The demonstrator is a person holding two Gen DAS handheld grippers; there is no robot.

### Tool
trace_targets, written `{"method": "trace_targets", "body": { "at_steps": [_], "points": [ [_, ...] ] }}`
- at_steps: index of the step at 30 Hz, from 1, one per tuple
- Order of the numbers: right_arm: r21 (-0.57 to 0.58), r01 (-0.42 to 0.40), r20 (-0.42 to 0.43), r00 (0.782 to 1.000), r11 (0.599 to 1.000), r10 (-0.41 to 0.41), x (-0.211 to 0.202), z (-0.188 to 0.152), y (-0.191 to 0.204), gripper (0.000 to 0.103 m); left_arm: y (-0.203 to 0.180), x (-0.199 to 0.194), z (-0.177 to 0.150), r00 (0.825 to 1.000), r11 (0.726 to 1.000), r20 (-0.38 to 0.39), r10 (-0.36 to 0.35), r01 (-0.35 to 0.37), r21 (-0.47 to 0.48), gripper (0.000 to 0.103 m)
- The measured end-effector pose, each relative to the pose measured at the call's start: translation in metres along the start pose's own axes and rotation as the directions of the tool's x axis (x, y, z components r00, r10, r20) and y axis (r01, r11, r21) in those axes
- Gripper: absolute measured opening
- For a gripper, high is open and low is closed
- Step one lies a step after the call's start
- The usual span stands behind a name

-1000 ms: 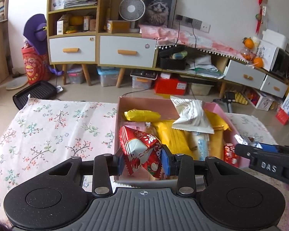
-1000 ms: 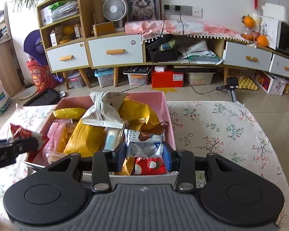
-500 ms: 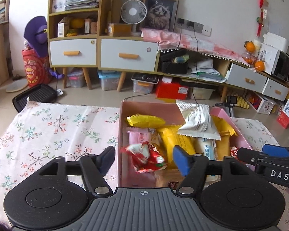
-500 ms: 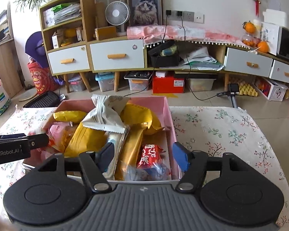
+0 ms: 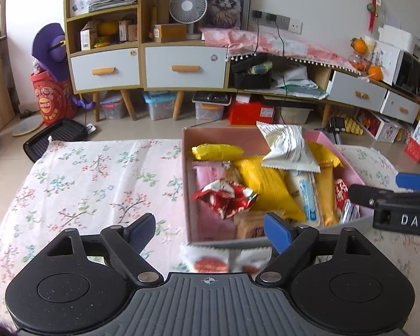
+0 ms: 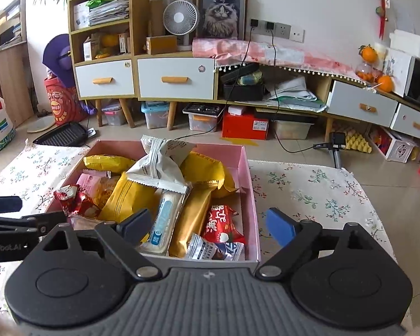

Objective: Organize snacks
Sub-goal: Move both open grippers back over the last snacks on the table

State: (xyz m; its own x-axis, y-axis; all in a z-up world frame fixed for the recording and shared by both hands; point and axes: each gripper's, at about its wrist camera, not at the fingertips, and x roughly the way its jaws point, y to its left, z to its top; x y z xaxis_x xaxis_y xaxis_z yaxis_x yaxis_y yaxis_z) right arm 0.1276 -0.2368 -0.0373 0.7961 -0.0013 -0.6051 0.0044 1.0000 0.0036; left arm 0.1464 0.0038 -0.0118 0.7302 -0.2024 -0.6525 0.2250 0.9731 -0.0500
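Snacks point(image 5: 268, 184) fill the pink box point(image 6: 249, 196); only the left view shows 2 packets point(image 5: 210, 260) outside; both grippers opening, empty.

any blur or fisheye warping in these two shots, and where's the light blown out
Left wrist view: the red snack packet in the pink box is slightly motion-blurred, the cabinet bows, and the upper left corner is washed out. Right wrist view: sharper, same barrel bend, with glare at upper left.
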Motion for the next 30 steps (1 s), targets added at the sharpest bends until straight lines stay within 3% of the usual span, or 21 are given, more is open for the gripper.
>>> {"method": "trace_targets", "body": {
  "at_steps": [13, 30],
  "points": [
    [-0.104, -0.019, -0.020, 1.000, 0.994, 0.017, -0.018, -0.013, 0.010, 0.096, 0.009, -0.025, -0.027, 1.000, 0.992, -0.017, 0.016, -0.014, 0.125, 0.095],
    [-0.157, -0.066, -0.064, 0.996, 0.985, 0.056, -0.018, -0.037, 0.010, 0.098, 0.024, -0.027, -0.054, 0.994, 0.990, -0.026, -0.106, 0.108, 0.094, 0.096]
  ]
}}
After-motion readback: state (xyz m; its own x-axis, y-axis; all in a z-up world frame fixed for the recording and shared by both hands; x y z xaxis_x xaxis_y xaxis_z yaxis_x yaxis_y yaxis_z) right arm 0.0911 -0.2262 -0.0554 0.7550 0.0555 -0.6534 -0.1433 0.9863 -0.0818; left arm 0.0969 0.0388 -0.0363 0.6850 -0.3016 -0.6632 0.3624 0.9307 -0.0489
